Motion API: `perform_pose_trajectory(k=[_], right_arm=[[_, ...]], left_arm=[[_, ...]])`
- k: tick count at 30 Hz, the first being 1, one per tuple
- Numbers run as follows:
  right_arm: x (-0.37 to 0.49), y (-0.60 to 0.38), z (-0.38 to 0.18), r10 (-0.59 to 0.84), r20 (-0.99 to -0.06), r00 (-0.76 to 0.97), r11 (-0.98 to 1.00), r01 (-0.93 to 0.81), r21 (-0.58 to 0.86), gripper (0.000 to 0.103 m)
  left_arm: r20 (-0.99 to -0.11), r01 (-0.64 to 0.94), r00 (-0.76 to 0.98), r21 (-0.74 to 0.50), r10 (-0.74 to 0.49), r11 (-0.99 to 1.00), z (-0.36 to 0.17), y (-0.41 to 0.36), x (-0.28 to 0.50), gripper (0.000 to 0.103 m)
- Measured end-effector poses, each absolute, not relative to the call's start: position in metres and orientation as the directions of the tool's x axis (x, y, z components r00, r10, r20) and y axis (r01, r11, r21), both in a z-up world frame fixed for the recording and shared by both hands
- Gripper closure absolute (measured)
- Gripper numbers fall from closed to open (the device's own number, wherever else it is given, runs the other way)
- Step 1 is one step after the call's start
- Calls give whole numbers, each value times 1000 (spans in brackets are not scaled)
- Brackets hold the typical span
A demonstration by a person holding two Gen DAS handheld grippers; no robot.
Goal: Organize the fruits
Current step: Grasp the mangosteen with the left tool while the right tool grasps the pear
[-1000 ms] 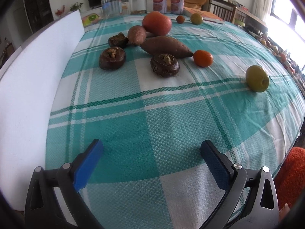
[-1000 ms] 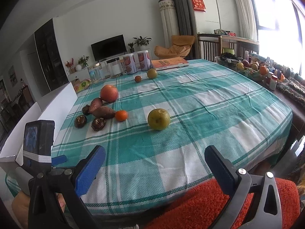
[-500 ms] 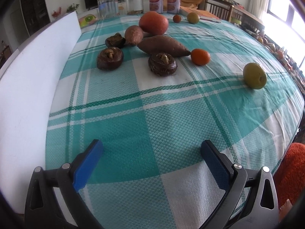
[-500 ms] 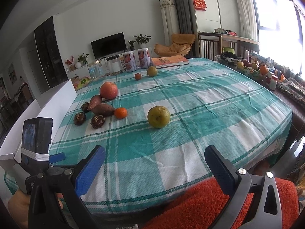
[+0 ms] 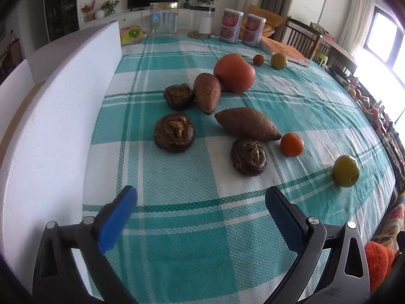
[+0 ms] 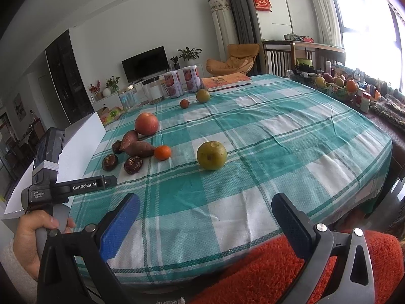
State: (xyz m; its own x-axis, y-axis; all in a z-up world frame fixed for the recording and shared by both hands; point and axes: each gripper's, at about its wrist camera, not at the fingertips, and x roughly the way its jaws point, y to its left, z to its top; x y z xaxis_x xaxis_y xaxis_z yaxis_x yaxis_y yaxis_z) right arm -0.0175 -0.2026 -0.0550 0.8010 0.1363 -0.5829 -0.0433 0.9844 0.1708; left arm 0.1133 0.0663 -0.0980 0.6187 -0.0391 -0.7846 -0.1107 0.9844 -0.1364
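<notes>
Above the checked tablecloth, both the left gripper and right gripper hold their jaws wide apart, gripping nothing.

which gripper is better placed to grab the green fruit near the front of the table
Right. The right gripper is open and the green fruit sits almost straight ahead between its fingers. From the left gripper, also open, that fruit lies far off to the right.

walls white | TV | armchair | window bright
</notes>
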Motion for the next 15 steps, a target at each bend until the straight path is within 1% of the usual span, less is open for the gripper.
perform_pose_trajectory(k=[2, 5, 7, 10, 11, 13, 14, 15], right_arm=[[-18, -204, -55, 137, -581, 802, 984, -41, 176, 0], [-18, -205, -55, 139, -579, 803, 983, -40, 182, 0], [-18, -205, -55, 141, -579, 803, 982, -39, 185, 0], [-18, -206, -55, 143, -581, 801, 982, -40, 187, 0], [-18, -206, -55, 144, -583, 800, 981, -39, 188, 0], [-18, -205, -55, 144, -584, 799, 981, -39, 188, 0], [-18, -205, -55, 143, -584, 799, 981, -39, 187, 0], [-18, -205, -56, 143, -584, 799, 982, -39, 187, 0]], left_arm=[[-776, -176, 630, -133, 8, 975, -98, 79, 129, 4], [-781, -239, 624, -149, 34, 959, -106, 95, 147, 28], [-794, -239, 607, -170, 10, 956, -114, 101, 158, 28], [-810, -211, 586, -142, 9, 967, -122, 96, 168, 25], [-810, -207, 587, -129, 18, 970, -123, 95, 169, 22], [-802, -201, 596, -115, 28, 973, -124, 94, 169, 22], [-800, -200, 600, -112, 31, 973, -124, 95, 169, 23], [-796, -201, 604, -105, 39, 974, -125, 95, 168, 29]])
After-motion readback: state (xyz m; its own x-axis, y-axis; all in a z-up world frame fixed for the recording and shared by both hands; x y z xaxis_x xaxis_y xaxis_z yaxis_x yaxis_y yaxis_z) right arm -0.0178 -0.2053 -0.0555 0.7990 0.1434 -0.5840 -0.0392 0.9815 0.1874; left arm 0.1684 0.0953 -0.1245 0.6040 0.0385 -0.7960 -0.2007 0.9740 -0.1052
